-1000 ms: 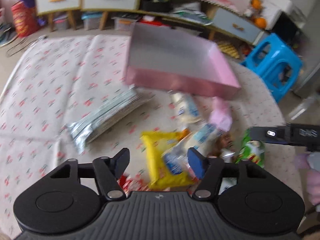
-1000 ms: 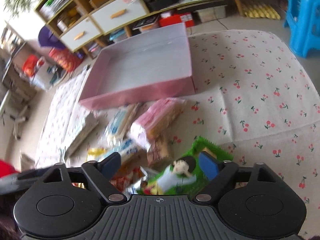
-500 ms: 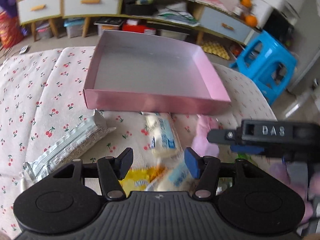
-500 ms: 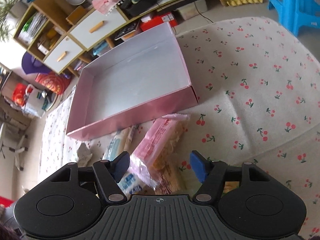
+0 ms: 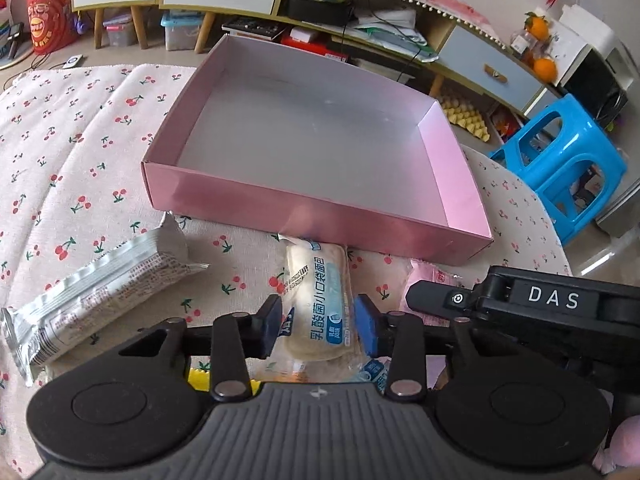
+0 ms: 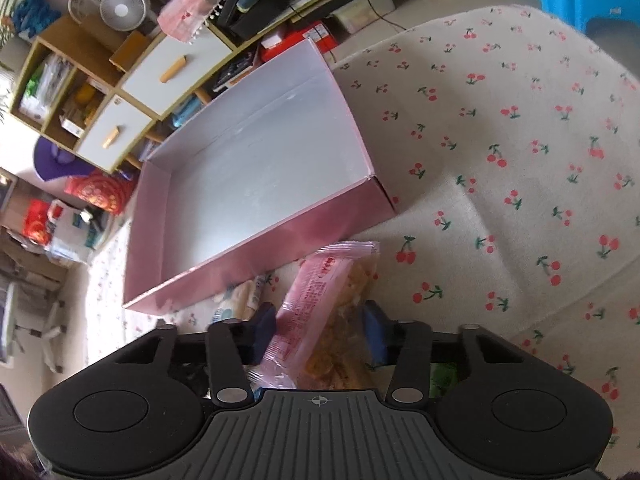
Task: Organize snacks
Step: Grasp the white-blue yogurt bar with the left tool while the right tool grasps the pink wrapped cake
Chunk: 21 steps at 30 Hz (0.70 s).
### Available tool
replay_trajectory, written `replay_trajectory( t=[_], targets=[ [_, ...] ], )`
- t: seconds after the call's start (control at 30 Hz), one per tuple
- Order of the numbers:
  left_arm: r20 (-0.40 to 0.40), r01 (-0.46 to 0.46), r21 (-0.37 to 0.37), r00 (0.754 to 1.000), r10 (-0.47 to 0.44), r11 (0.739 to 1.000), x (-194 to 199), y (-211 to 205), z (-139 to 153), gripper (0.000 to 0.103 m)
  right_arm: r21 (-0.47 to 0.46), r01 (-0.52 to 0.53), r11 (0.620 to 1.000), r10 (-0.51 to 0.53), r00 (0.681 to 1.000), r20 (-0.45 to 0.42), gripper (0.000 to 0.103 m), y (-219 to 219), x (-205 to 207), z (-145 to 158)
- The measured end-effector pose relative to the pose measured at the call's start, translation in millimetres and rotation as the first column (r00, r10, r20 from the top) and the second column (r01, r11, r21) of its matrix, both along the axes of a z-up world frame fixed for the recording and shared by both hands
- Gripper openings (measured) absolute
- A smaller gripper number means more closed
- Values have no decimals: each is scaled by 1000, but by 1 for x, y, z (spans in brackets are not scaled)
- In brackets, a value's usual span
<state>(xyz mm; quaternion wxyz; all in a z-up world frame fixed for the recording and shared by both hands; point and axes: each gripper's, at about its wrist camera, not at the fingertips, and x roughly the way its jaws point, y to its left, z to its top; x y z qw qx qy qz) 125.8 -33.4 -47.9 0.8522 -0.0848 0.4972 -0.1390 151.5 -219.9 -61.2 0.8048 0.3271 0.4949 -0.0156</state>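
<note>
My left gripper (image 5: 318,328) is closing on a white bread packet with blue print (image 5: 316,280); both pads touch its sides. The packet lies on the cherry-print cloth just in front of the empty pink box (image 5: 304,212). In the right wrist view my right gripper (image 6: 320,332) is closing on a pink snack packet (image 6: 332,276), pads against its sides, beside the near corner of the pink box (image 6: 260,256). The right gripper's body (image 5: 520,304) shows at the right of the left wrist view, over the end of the pink packet (image 5: 428,276).
A long silver packet (image 5: 100,288) lies left of the bread packet. A yellow packet (image 5: 198,376) and a green packet (image 6: 444,376) peek out under the grippers. A blue stool (image 5: 560,168) stands beyond the table's right edge; cabinets line the back.
Both grippers came down and forward toward the pink box. Each pair of jaws narrowed, the left around the bread packet, the right around the pink packet.
</note>
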Motion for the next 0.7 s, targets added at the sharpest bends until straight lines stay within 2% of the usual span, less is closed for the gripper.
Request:
replay_trajectory(
  t=[0.13, 0.37, 0.53, 0.7],
  targets=[
    [2, -7, 0, 1000, 7, 1000, -1, 1, 1, 31, 34, 18, 999, -18, 1000, 3, 38, -4, -1, -2],
    [10, -2, 11, 1000, 2, 1000, -3, 4, 3, 27, 57, 35, 998, -35, 999, 1, 26, -12, -4, 1],
    [11, 13, 4, 1000, -13, 1000, -6, 12, 8, 23, 71, 39, 997, -39, 999, -2, 22, -21, -10, 5],
    [11, 33, 0, 999, -33, 999, -12, 16, 10, 20, 35, 18, 999, -18, 1000, 10, 19, -23, -15, 14]
  ],
)
